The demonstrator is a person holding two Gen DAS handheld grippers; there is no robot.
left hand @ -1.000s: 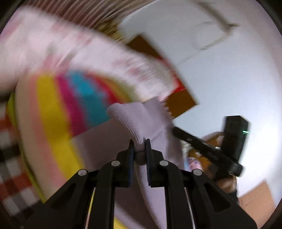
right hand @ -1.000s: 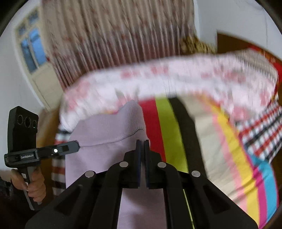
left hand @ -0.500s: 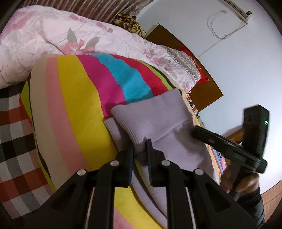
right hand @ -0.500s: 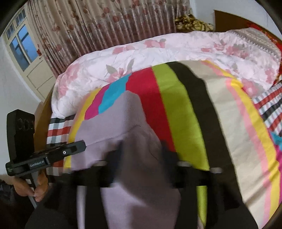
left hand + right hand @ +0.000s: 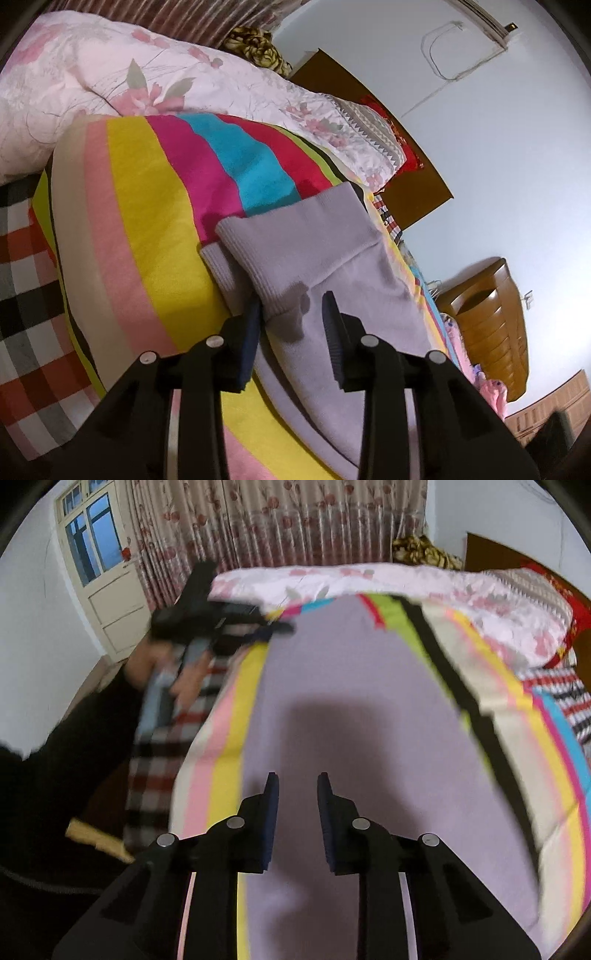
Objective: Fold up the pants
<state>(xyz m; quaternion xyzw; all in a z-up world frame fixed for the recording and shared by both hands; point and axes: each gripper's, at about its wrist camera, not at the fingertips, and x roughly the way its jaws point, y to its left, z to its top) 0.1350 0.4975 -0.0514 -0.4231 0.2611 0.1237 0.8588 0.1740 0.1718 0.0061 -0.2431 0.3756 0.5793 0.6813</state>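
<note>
The lilac pants [image 5: 332, 266] lie on a bright striped blanket [image 5: 147, 206], their ribbed cuffs stacked one on the other at the far end. My left gripper [image 5: 291, 306] is open, its fingers either side of the near cuff corner, not clamping it. In the right wrist view the pants [image 5: 354, 716] spread long and flat down the blanket [image 5: 517, 709]. My right gripper [image 5: 295, 786] is open and empty just above the cloth. The left gripper [image 5: 221, 616], blurred, sits at the pants' far left corner in that view.
A pink floral quilt [image 5: 155, 74] is heaped along the far side of the bed. A checked sheet [image 5: 26, 295] shows at the left. A wooden headboard [image 5: 413, 184] and a wooden dresser [image 5: 491, 325] stand by the white wall. Curtains [image 5: 280, 520] and a door [image 5: 107, 590] are behind.
Both grippers were shut on the pants and carrying them; now the cloth lies on the blanket and both have opened. The right gripper has drawn back over the pants.
</note>
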